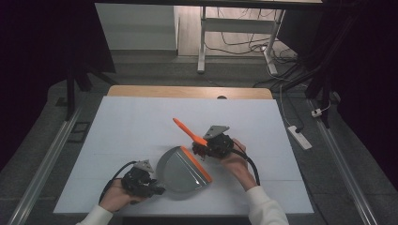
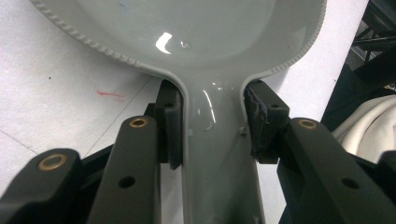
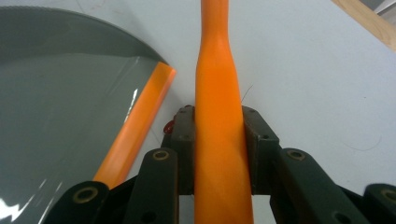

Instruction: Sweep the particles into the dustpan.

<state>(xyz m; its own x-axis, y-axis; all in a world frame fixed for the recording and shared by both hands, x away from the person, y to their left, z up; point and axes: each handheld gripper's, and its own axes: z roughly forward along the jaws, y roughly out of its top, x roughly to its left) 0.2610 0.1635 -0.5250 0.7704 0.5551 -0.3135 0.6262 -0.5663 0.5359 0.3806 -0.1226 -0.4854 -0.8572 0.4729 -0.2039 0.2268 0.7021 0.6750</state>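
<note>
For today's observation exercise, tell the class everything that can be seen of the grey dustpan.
The dustpan is glossy grey, plastic by its look, with a rounded scoop, a finely ribbed rim near the handle and a straight orange strip along its front lip. It lies on the white table, open side up, lip towards the right gripper. The left gripper has its jaws shut on the narrow grey handle, one on each side. No dirt shows inside it.

The dustpan (image 1: 180, 169) lies on the table (image 1: 131, 126) near its front edge. The left gripper (image 1: 157, 190) sits at its left, and the brush handle (image 1: 188, 131) and right gripper (image 1: 199, 149) lie just behind its right.
</note>
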